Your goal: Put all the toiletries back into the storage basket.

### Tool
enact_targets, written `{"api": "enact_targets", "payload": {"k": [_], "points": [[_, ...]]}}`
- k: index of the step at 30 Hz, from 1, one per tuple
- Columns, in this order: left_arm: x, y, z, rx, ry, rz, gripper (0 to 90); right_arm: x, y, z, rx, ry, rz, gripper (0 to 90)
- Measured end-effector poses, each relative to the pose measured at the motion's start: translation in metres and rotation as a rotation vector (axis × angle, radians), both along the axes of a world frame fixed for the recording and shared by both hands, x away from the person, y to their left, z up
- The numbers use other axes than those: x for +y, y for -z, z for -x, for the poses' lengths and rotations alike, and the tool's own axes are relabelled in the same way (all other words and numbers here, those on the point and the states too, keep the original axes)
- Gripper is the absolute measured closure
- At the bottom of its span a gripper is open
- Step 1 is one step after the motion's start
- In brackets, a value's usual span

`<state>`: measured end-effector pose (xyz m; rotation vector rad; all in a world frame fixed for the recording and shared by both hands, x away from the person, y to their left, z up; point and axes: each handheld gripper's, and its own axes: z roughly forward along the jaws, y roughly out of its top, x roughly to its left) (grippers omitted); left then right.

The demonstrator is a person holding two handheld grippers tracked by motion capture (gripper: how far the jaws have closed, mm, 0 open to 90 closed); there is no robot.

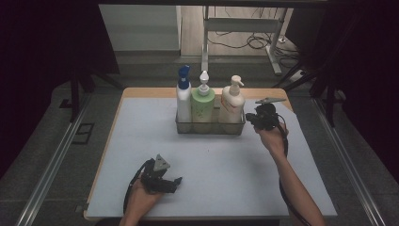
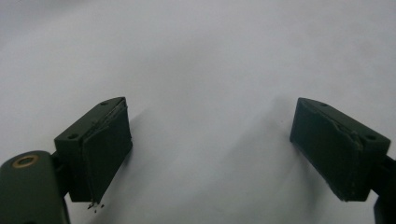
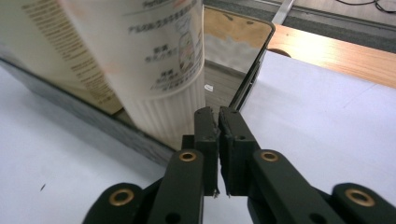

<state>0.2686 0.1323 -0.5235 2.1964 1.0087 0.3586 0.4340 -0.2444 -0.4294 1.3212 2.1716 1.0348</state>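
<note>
I have the table (image 1: 301, 188) in front of me, covered by a pale mat (image 1: 221, 160), with its wooden edge showing at the far side. Toward the back of the mat stands the tray (image 1: 210, 127), a clear-walled caddy holding three bottles in a row: a blue-capped bottle (image 1: 183, 96) at the left, a green bottle (image 1: 203, 101) in the middle and a cream bottle (image 1: 232, 101) at the right.

My right gripper (image 1: 251, 118) sits at the tray's right end, just beside the cream bottle. In the right gripper view its jaws are pressed together, pinching the tray's thin end wall (image 3: 247, 79) at the tips, and the cream bottle (image 3: 154, 70) stands right against the left jaw, inside the tray. The ribbed base of that bottle rests on the tray floor.

My left gripper (image 1: 178, 181) lies low on the near left of the mat, well apart from the tray. In the left gripper view its jaws are spread wide over the bare mat (image 2: 205, 70), with nothing between them.
</note>
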Motion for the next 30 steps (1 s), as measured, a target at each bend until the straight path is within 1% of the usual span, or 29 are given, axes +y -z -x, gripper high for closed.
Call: {"api": "enact_targets", "payload": {"k": [2,8,12,14,16,18,21,23,25,30], "points": [[0.0,0.0,0.0,0.0,0.0,0.0,12.2,0.002,0.002,-0.005,0.003,0.002,0.002,89.0],[0.0,0.0,0.0,0.0,0.0,0.0,12.2,0.006,0.005,-0.018,0.014,0.019,0.004,89.5],[0.0,0.0,0.0,0.0,0.001,-0.002,12.2,0.007,0.008,-0.025,0.009,0.015,0.004,89.3],[0.0,0.0,0.0,0.0,0.0,-0.002,12.2,0.007,0.008,-0.029,0.011,0.011,-0.005,89.3],[0.0,0.0,0.0,0.0,0.001,-0.002,12.2,0.006,0.009,-0.033,0.022,0.01,-0.027,89.3],[0.0,0.0,0.0,0.0,0.001,-0.002,12.2,0.006,0.011,-0.036,0.027,-0.002,-0.035,89.4],[0.0,0.0,0.0,0.0,0.002,-0.002,12.2,0.008,0.014,-0.039,0.039,-0.01,-0.04,89.4],[0.0,0.0,0.0,0.0,0.001,0.0,12.2,0.009,0.017,-0.04,0.038,-0.008,-0.035,89.5],[0.0,0.0,0.0,0.0,0.0,0.0,12.2,0.009,0.018,-0.04,0.041,-0.003,-0.056,89.5],[0.0,0.0,0.0,0.0,0.001,0.0,12.2,0.013,0.019,-0.039,0.048,-0.013,-0.037,89.0]]}}
